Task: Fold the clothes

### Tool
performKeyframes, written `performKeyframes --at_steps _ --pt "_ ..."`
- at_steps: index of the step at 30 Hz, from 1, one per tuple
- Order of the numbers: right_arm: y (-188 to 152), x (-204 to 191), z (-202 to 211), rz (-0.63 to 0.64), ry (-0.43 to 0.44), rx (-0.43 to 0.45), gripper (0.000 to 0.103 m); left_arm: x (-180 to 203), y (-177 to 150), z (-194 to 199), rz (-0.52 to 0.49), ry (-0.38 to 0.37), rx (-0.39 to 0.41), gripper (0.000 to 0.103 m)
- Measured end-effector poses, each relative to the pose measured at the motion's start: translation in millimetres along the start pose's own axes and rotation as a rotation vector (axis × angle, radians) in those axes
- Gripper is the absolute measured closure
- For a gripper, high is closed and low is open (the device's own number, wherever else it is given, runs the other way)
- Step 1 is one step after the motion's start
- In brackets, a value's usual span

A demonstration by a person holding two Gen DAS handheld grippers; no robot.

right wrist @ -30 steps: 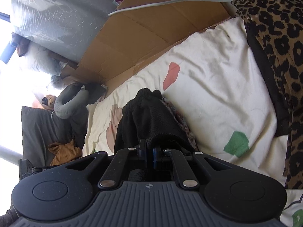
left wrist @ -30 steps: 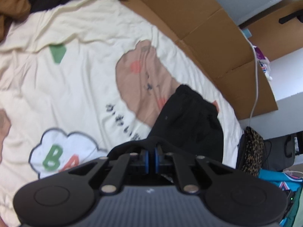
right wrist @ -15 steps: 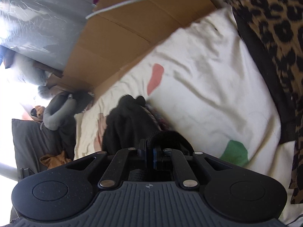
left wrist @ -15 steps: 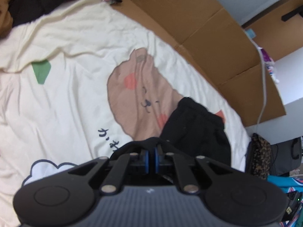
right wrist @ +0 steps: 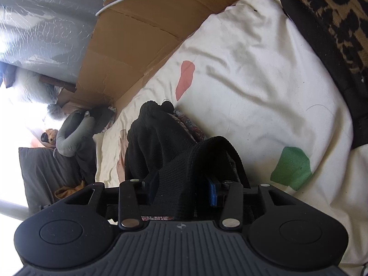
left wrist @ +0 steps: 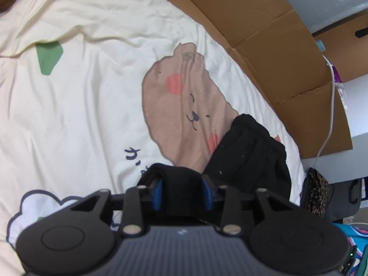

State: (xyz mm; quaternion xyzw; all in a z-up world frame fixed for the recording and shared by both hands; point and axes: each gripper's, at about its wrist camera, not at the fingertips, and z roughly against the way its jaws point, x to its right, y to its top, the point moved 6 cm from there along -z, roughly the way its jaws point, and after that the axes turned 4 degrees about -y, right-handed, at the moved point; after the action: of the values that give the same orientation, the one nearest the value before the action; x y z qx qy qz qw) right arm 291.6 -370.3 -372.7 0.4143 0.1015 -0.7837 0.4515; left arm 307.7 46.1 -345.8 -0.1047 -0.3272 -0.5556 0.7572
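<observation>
Lying on the cream bedspread (left wrist: 96, 105) with its printed brown bear (left wrist: 181, 105), the black garment (left wrist: 250, 156) stretches from a bunched far end to a near band that runs between both pairs of fingers. On the left gripper (left wrist: 182, 193) the jaws have just been opening and now stand partly apart, the blue pads (left wrist: 158, 195) showing on either side of the black fabric; the cloth fills the gap between them, and whether the pads press on it cannot be told. On the right gripper (right wrist: 184, 193) the jaws have likewise just been opening; a ribbed black fold of the same black garment (right wrist: 161, 138) sits between them, with one blue pad (right wrist: 212, 194) exposed clear of the cloth on one side, so the grip looks loosened. Flattened cardboard (left wrist: 264, 41) stands along the far edge of the bed, and a leopard-print cloth (right wrist: 333, 11) lies at the bedspread's (right wrist: 264, 80) edge in the right wrist view
</observation>
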Motion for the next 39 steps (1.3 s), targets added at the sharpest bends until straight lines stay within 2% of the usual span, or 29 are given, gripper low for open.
performKeyframes --at_steps 2,6,13,21,25,29,33,36,39 --pt "2.0 1.5 -1.7 -0.018 0.009 0.006 0.058 -0.5 0.2 -2.8 0.009 -0.012 -0.003 0.059" --pt "12.2 -0.9 0.1 -0.024 0.021 0.038 0.058 1.8 1.8 -8.4 0.013 -0.031 -0.013 0.059" --pt "34.4 -8.4 -1.7 -0.013 0.018 0.058 0.058 12.8 21.3 -1.7 0.048 -0.124 0.02 0.059" --pt "53.5 -9.2 -3.1 -0.025 -0.012 0.118 0.058 9.4 39.6 -3.1 0.087 -0.118 0.069 0.06" --pt "64.7 -15.2 6.9 -0.022 -0.004 0.158 0.058 12.0 49.5 0.0 0.069 -0.11 0.073 0.06" --pt "69.9 -20.3 8.8 0.01 -0.031 0.157 0.058 24.7 66.3 5.7 -0.023 -0.063 0.036 0.06" --pt "69.6 -20.9 9.0 0.035 -0.066 0.165 0.058 47.7 83.0 8.6 -0.197 0.005 -0.027 0.06" --pt "70.0 -17.7 7.1 0.034 -0.094 0.169 0.058 63.2 89.6 10.4 -0.301 0.024 -0.074 0.06" --pt "70.6 -19.3 3.5 0.074 -0.137 0.165 0.058 70.4 90.5 15.5 -0.358 0.025 -0.091 0.06"
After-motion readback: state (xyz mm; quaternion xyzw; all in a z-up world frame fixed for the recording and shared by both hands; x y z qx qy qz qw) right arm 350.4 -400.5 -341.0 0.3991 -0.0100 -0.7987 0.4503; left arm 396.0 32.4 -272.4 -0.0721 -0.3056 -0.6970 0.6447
